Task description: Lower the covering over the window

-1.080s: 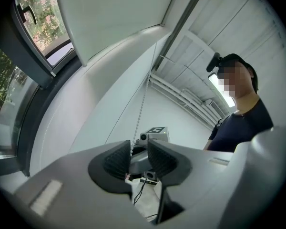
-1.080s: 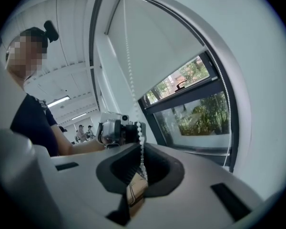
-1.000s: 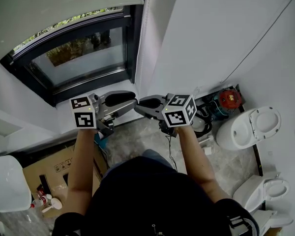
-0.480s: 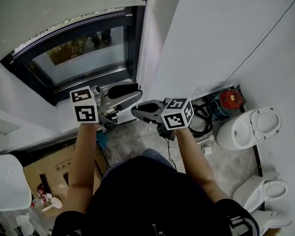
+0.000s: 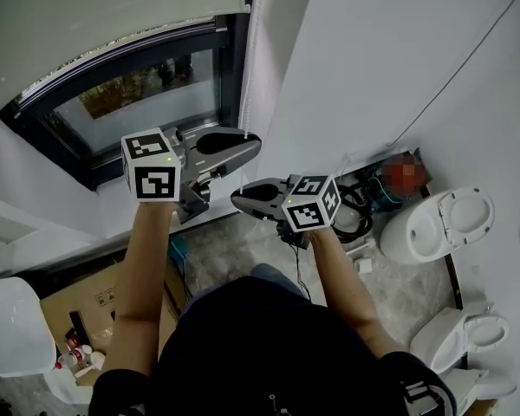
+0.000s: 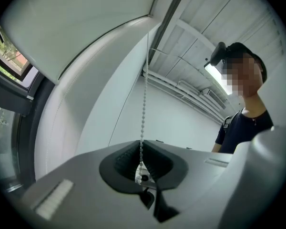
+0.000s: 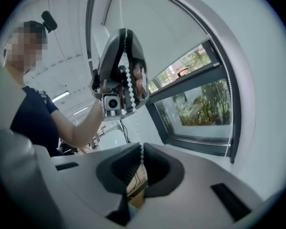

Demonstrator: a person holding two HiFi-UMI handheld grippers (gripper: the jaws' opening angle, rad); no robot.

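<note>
Overhead, the white roller blind (image 5: 113,7) covers only the top of the dark-framed window (image 5: 147,102). Its white bead chain (image 6: 144,94) hangs beside the window's right edge. My left tongs (image 6: 142,165) have just closed on it, and my right tongs (image 7: 142,163) pinch it lower down.

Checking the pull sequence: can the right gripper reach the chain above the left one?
Probably not yet: the right gripper is shut on the chain below the left gripper, whose jaws have just closed on it. Chain above hangs free.
</note>
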